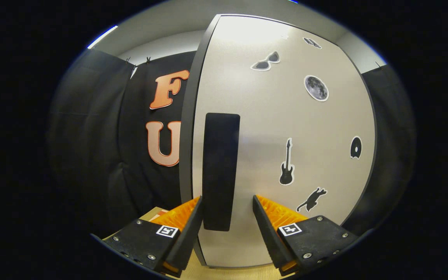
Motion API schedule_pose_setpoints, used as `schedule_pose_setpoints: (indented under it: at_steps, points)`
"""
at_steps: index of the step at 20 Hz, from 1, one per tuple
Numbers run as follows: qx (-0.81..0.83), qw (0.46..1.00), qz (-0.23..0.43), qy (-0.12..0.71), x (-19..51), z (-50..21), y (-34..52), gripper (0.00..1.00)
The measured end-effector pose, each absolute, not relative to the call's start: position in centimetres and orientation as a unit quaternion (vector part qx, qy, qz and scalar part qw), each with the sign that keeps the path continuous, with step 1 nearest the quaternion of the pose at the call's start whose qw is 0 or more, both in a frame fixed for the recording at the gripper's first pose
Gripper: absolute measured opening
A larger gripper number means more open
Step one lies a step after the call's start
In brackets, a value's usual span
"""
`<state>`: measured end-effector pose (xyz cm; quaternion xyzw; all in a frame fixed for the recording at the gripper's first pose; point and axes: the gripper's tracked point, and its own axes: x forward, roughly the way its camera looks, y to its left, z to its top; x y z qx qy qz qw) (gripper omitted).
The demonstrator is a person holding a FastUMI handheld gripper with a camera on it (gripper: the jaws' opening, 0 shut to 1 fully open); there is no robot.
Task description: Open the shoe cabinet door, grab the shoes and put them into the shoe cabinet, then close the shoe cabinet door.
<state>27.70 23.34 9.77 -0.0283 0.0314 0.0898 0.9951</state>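
The claw (pixel 227 203) stood wide at the bottom centre of the frame, its two fingers (pixel 187 229) spread to either side of a tall black rectangular handle (pixel 220 171) — whether they touched it could not be told. Beneath them ran a strip of pale wood-grain surface (pixel 231 272). The handle sat on the pale grey matte shoe cabinet door (pixel 317 128) with its dark edge, which filled the middle and right of the frame. Stickers dotted the door's right half — a black guitar (pixel 286 162), a leaping cat (pixel 312 199), a moon (pixel 316 88), sunglasses (pixel 265 62). Black cloth (pixel 91 136) hung at the left.
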Motion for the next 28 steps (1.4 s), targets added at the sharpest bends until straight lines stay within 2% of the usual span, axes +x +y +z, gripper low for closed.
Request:
schedule_pose_setpoints:
  at_steps: [4,8,28]
  points:
    - [-0.024,0.996,0.084,0.011,26.7,11.7,22.8,0.8]
    - [-0.03,0.996,0.08,0.03,24.2,12.5,21.8,0.82]
    - [-0.01,0.999,0.03,0.011,7.8,15.2,10.9,0.88]
